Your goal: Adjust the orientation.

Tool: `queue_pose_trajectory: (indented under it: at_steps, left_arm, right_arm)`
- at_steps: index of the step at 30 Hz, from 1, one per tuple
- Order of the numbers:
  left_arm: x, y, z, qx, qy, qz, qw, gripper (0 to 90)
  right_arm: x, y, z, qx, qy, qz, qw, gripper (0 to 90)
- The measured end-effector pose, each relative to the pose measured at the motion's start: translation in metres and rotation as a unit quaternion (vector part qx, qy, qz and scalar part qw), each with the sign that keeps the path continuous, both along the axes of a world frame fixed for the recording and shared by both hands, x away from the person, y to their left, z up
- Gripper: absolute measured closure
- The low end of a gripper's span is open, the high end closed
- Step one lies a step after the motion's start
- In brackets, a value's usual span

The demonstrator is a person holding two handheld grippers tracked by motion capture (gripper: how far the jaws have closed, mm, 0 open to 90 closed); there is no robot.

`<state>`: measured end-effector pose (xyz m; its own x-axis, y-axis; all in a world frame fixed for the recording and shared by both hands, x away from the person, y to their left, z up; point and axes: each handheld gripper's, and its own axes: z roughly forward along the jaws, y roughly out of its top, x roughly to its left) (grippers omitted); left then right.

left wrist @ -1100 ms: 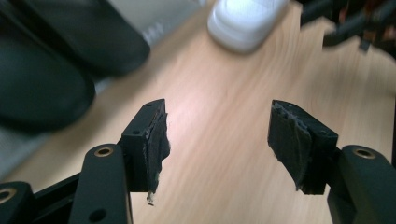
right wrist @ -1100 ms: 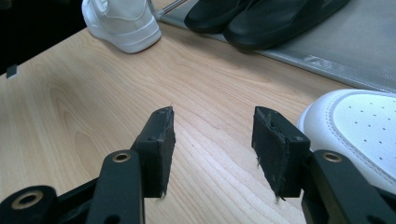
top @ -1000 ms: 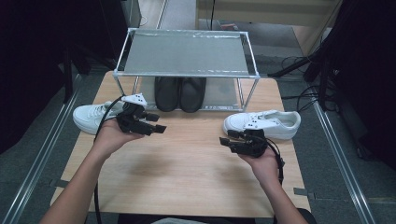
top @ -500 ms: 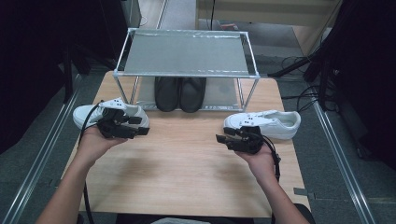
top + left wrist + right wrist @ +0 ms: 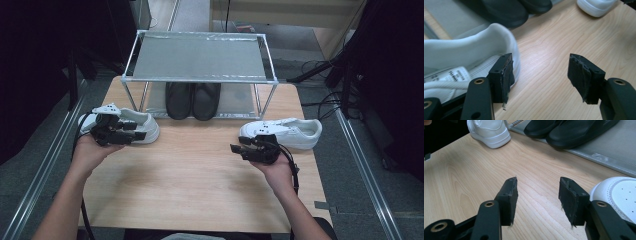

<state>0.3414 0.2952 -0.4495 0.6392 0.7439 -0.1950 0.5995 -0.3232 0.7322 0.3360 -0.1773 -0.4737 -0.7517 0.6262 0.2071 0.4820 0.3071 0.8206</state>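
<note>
while left gripper [image 5: 544, 75] gapes, left white sneaker [image 5: 461, 57] beside one jaw, right gripper [image 5: 537, 200] open too

My left gripper [image 5: 134, 135] moves left across the table [image 5: 200, 180], away from the middle, and now sits over the heel of the left white sneaker [image 5: 142, 125], one pad [image 5: 507, 75] beside its collar, jaws apart.

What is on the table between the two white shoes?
Between the left white shoe and the right white shoe, the high view shows bare wooden table.
</note>
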Motion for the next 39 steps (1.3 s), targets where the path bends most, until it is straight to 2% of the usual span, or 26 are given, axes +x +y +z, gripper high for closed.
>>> queue_pose_trajectory:
  at_steps: [4,7,12,13,15,18,20,28,30,31,34,39]
  left_arm:
    - [0.006,0.005,-0.002,0.0,0.002,0.011,0.9999,37.8]
    - [0.012,0.001,-0.004,0.006,0.009,0.007,0.9999,38.8]
    - [0.028,-0.007,-0.015,0.02,0.037,0.003,0.9991,43.5]
    - [0.032,-0.008,-0.019,0.03,0.043,0.006,0.9986,45.6]
    - [0.036,-0.01,-0.023,0.047,0.042,0.012,0.9979,53.6]
    - [0.045,-0.011,-0.031,0.038,0.063,0.015,0.9972,57.3]
    - [0.049,-0.011,-0.033,0.041,0.063,0.014,0.9971,61.1]
    - [0.057,-0.018,-0.037,0.023,0.074,0.004,0.997,62.9]
    - [0.059,-0.022,-0.04,0.046,0.071,0.002,0.9964,62.9]
    - [0.059,-0.023,-0.041,0.05,0.068,0.005,0.9964,63.5]
    - [0.06,-0.019,-0.042,0.022,0.087,-0.002,0.9959,70.1]
    - [0.06,-0.019,-0.044,0.018,0.085,-0.004,0.9962,71.5]
  right_arm:
    - [-0.001,-0.001,-0.001,-0.003,-0.001,-0.002,1.0,50.8]
    - [-0.004,-0.004,-0.001,-0.005,-0.002,-0.007,1.0,50.8]
    - [-0.012,-0.012,-0.002,-0.007,-0.001,-0.02,0.9998,50.8]
    - [-0.013,-0.014,-0.002,-0.007,-0.001,-0.022,0.9997,50.8]
    - [-0.016,-0.018,-0.002,-0.007,-0.003,-0.027,0.9996,50.8]
    - [-0.021,-0.024,-0.003,-0.007,0.0,-0.038,0.9993,50.8]
    - [-0.024,-0.029,-0.003,-0.006,-0.001,-0.046,0.9989,50.8]
    - [-0.033,-0.042,-0.004,-0.005,0.0,-0.071,0.9975,50.8]
    - [-0.035,-0.044,-0.003,-0.004,-0.003,-0.073,0.9973,50.8]
    - [-0.035,-0.045,-0.004,-0.005,-0.005,-0.074,0.9972,50.8]
    - [-0.037,-0.047,-0.003,-0.005,-0.005,-0.077,0.997,50.8]
    - [-0.037,-0.045,-0.004,-0.005,-0.001,-0.075,0.9971,50.8]
